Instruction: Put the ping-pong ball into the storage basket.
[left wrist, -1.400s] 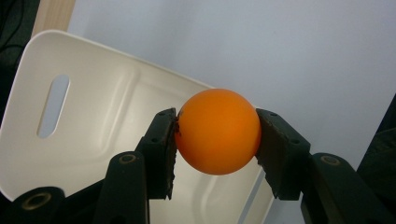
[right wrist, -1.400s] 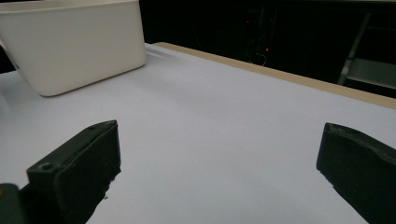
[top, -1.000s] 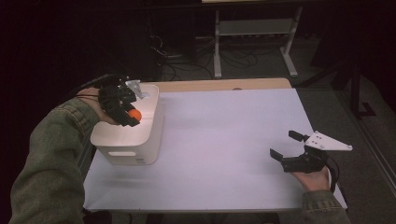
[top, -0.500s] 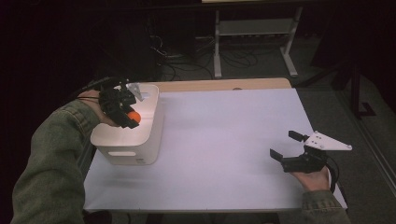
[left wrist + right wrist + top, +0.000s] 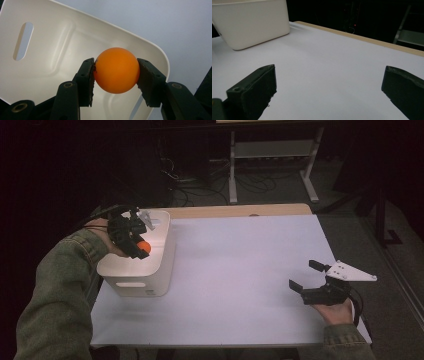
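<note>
Ball (image 5: 116, 70) sitting clamped between left gripper (image 5: 140, 247) fingers, barely drifting since a second ago, hovering over bin (image 5: 159, 270); drop seemingly pending. Right gripper (image 5: 306, 276) idling, fingers spread, nothing between.

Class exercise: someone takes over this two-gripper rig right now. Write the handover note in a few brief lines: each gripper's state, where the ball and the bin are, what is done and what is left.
Left gripper: shut on the orange ball, held over the open white bin at the table's left side.
Right gripper: open, holding nothing, low over the white table near its right front corner.
Done: the ball is picked up and brought above the bin.
Left: probably open the left jaws so the ball drops into the bin, which looks to have nothing in it yet, then draw the hand back.
</note>
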`<state>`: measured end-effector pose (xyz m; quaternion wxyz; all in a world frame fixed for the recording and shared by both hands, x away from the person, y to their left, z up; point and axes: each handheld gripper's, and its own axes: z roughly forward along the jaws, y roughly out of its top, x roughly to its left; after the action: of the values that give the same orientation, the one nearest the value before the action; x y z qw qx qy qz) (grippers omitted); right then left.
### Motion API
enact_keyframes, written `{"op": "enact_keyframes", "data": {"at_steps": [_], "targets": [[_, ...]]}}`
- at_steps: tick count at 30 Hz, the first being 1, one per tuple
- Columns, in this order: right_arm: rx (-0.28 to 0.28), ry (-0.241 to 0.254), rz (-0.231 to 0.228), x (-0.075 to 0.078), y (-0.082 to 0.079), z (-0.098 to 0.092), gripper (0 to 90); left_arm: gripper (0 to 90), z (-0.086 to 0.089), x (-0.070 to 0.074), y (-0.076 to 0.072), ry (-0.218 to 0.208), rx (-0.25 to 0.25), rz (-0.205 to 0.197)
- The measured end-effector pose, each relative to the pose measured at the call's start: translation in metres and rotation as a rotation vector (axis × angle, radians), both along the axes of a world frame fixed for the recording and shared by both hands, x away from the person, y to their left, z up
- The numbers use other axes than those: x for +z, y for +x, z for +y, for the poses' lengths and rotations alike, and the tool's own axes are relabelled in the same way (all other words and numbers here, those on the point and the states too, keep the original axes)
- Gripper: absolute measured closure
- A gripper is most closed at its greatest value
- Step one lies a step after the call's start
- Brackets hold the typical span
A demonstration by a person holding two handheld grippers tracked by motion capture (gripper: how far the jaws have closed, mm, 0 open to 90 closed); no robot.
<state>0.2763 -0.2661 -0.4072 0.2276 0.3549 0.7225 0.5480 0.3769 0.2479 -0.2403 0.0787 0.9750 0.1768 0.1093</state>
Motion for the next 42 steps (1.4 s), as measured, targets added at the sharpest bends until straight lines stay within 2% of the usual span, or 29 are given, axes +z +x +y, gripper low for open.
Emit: {"op": "enact_keyframes", "data": {"at_steps": [20, 22, 42], "targets": [[0.003, -0.004, 0.006, -0.001, 0.001, 0.0, 0.0, 50.4, 0.007, -0.015, 0.006, -0.005, 0.02, 0.027], [0.004, -0.004, 0.01, -0.001, 0.001, 0.001, 0.0, 50.4, 0.01, -0.019, 0.008, -0.031, 0.023, 0.045], [0.008, -0.007, 0.02, -0.003, 0.002, 0.002, 0.0, 50.4, 0.015, -0.04, 0.017, -0.017, 0.051, 0.068]]}}
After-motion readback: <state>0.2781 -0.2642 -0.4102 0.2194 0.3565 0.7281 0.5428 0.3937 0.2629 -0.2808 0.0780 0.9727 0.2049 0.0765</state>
